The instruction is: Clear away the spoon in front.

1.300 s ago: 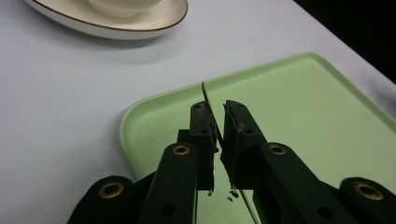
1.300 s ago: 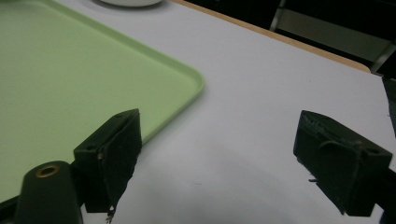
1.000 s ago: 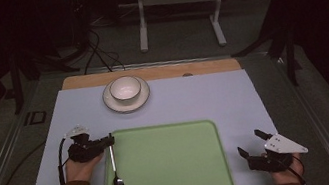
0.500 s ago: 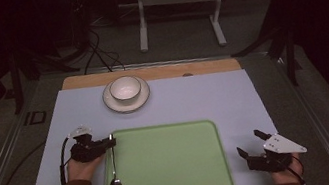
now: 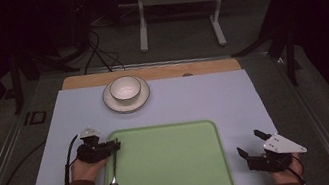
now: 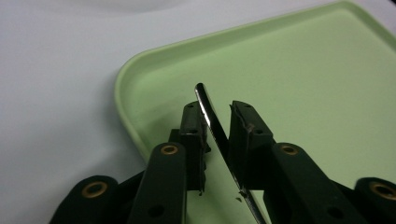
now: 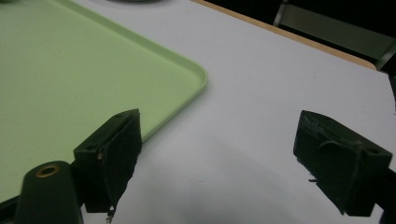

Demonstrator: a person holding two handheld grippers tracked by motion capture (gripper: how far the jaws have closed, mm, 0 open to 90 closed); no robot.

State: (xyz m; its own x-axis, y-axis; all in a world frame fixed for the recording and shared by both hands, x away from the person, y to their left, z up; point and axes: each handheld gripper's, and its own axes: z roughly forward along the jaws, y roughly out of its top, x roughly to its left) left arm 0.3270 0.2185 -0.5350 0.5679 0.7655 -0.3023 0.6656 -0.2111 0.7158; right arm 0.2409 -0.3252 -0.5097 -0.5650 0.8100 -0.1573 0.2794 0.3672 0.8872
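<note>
A metal spoon (image 5: pixel 113 182) lies along the left side of the green tray (image 5: pixel 174 162), its bowl toward the near edge. My left gripper (image 5: pixel 115 145) is at the tray's far left corner, over the end of the handle. In the left gripper view the spoon handle (image 6: pixel 212 121) runs between the jaws of the left gripper (image 6: pixel 217 116). It leans by the left pad and a gap shows at the right pad. The jaws have just been opening and now stand open. My right gripper (image 5: pixel 253 143) rests on the mat right of the tray, open wide and empty, as the right gripper (image 7: pixel 233 154) view confirms.
A white bowl (image 5: pixel 125 88) on a white saucer (image 5: pixel 113 105) stands at the back of the pale mat (image 5: pixel 214 99). A wooden strip (image 5: pixel 199 68) edges the mat's far side. The tray's corner (image 7: pixel 196 74) lies close to my right gripper.
The spoon's bowl has shifted slightly toward the near left of the tray and the left hand has moved a little. The right gripper has not moved.
</note>
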